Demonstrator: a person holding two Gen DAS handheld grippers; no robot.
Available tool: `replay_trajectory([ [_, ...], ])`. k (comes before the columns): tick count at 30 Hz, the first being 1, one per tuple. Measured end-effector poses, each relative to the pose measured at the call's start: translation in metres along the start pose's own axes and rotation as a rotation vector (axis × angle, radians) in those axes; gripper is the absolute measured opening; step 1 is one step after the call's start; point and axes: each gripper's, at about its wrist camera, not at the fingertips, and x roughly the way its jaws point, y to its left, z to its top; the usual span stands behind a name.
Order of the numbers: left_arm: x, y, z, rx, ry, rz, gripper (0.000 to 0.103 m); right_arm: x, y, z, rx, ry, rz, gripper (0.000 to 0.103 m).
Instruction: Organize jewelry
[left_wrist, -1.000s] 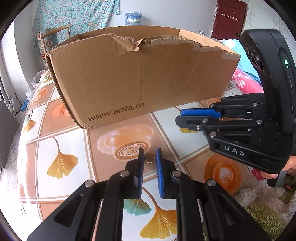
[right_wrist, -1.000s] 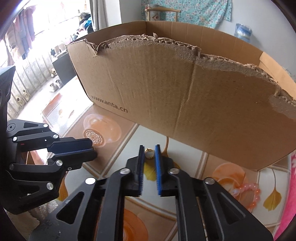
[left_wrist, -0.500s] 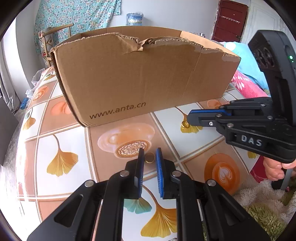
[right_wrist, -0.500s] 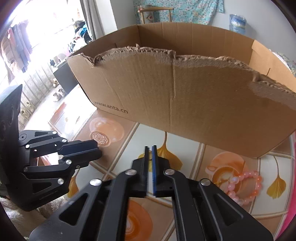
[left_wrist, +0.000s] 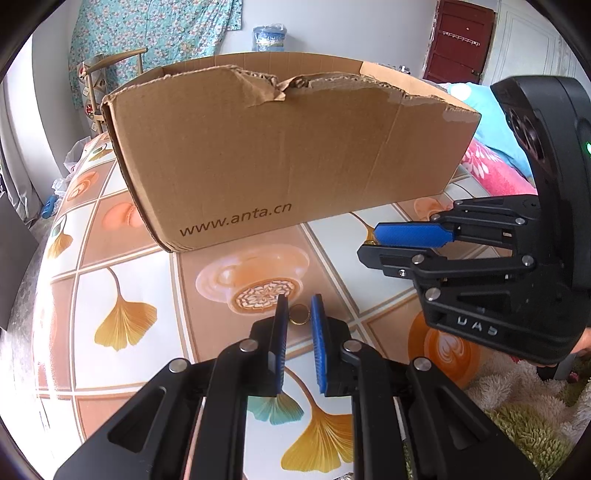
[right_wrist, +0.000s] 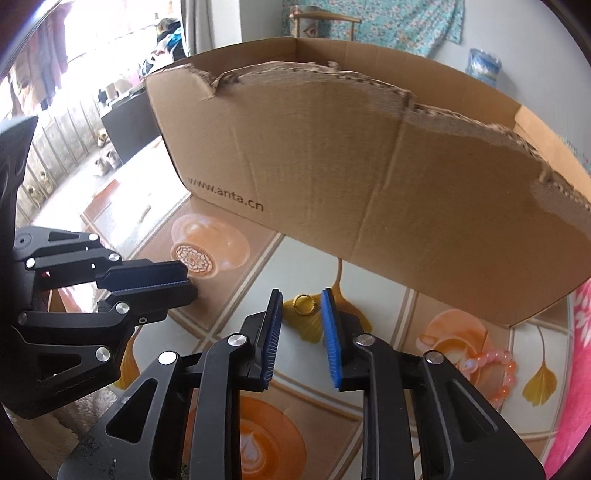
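Ring (right_wrist: 303, 304) between opening right claw (right_wrist: 302, 299)

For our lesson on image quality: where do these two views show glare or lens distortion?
Right wrist view: the window at upper left is blown out white. Left wrist view: evenly lit. In both, the fisheye bows the cardboard box and darkens the corners.

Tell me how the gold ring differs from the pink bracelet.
The gold ring is a thin band; the pink bracelet is a string of round beads. The ring's loop is smaller than the bracelet's. The ring lies between the right gripper's opening jaws; the bracelet lies off to the side. Both rest on the patterned table.
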Motion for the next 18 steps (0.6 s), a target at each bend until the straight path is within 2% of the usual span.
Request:
replay_trajectory([
  [5, 0.0, 0.0, 0.0, 0.001, -0.001, 0.003, 0.013, 0.001, 0.009, 0.0, -0.01, 0.002, -0.012, 0.011],
  [18, -0.001, 0.001, -0.002, -0.008, -0.012, -0.01, 0.013, -0.009, 0.0, 0.001, 0.03, -0.016, 0.02, 0.009],
])
